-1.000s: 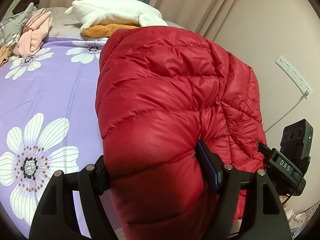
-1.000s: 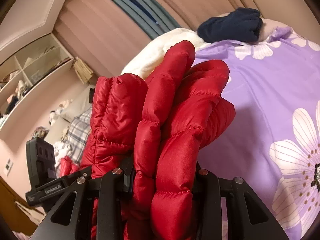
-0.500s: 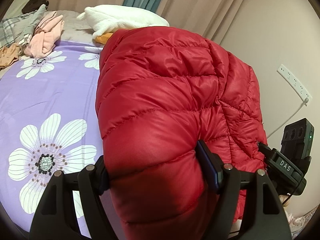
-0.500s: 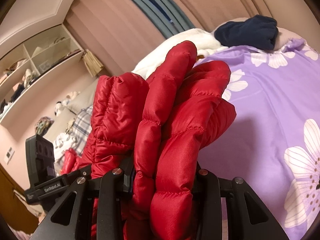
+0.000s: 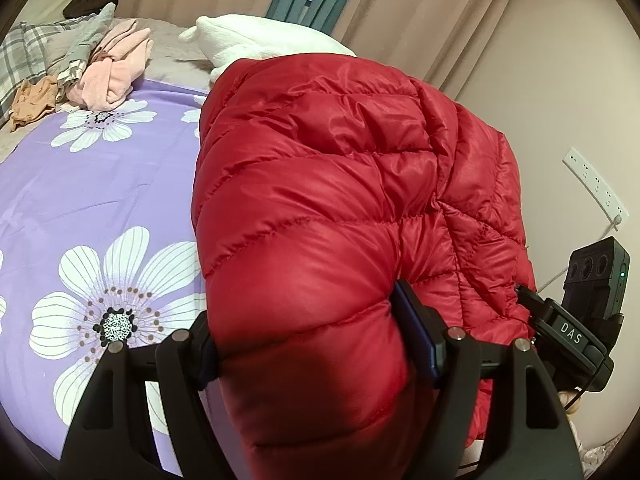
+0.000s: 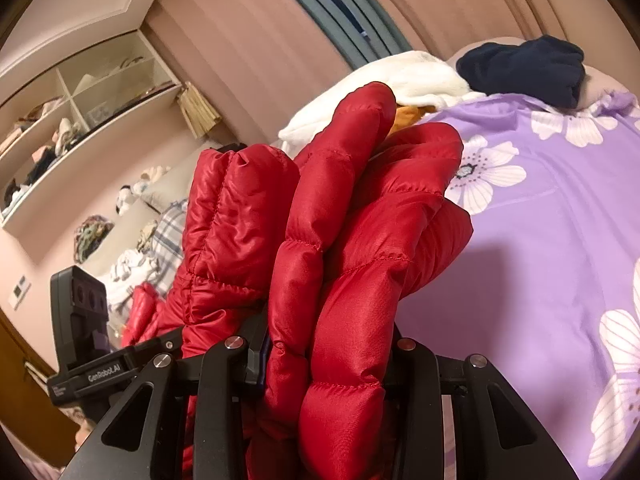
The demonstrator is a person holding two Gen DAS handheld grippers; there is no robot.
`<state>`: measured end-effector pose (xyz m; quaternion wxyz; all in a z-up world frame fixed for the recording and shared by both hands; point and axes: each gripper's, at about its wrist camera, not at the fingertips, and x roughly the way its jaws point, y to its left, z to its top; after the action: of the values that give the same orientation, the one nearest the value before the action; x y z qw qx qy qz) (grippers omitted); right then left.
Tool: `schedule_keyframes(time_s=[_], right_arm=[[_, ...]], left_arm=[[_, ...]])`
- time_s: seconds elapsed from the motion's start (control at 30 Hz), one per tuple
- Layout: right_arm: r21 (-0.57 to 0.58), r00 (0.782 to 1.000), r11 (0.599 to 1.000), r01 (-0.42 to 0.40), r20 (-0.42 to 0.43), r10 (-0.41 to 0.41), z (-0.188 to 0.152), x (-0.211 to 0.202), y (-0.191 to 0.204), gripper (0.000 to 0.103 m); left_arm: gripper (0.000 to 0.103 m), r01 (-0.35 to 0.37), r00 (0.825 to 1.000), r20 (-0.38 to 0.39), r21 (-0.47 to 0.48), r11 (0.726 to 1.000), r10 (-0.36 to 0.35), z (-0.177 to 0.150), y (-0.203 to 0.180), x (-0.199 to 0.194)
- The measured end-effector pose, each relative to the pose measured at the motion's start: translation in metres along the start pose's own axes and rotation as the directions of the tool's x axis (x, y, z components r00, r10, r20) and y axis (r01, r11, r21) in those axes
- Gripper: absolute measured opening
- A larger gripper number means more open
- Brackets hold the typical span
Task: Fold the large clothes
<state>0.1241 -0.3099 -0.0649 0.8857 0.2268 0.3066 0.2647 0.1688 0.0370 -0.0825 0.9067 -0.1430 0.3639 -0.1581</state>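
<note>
A red quilted puffer jacket (image 5: 320, 184) fills the left wrist view, held up above the purple flowered bedspread (image 5: 80, 200). My left gripper (image 5: 312, 344) is shut on a thick puffed fold of it, the jaws standing wide around the padding. In the right wrist view the same red jacket (image 6: 340, 240) is bunched into several upright folds. There my right gripper (image 6: 328, 344) is shut on those folds. The other gripper's camera body (image 6: 80, 308) shows at the lower left, and likewise the right one (image 5: 596, 280) in the left wrist view.
Pink and plaid clothes (image 5: 108, 68) lie piled at the bed's far left. A white fleece (image 6: 404, 80) and a dark navy garment (image 6: 528, 68) lie near the curtains. Wall shelves (image 6: 80, 120) hold clutter. A power strip (image 5: 596, 184) hangs on the wall at the right.
Both grippers have shifted sideways with the jacket still gripped. The bedspread flowers slid across both views and more of the far clothes pile came into sight.
</note>
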Motion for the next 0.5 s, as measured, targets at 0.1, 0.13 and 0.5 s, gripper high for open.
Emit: schedule_keyframes(time_s=[0.1,0.13,0.5], right_arm=[[-0.009,1.0,1.0,-0.002,-0.009,0.002,0.001,0.004,0.003,0.038],[-0.012,1.0,1.0,-0.001,-0.014,0.001,0.001,0.005,0.004,0.038],[-0.031,0.999,1.0,0.001,-0.033,-0.002,0.005,0.017,0.011,0.038]], left_arm=[[0.074,-0.007,1.0,0.005,-0.003,1.0,0.007,0.0,0.0,-0.002],[0.074,-0.007,1.0,0.005,-0.004,1.0,0.007,-0.001,0.002,-0.003],[0.074,-0.004,1.0,0.009,-0.034,0.999,0.004,-0.005,0.004,-0.008]])
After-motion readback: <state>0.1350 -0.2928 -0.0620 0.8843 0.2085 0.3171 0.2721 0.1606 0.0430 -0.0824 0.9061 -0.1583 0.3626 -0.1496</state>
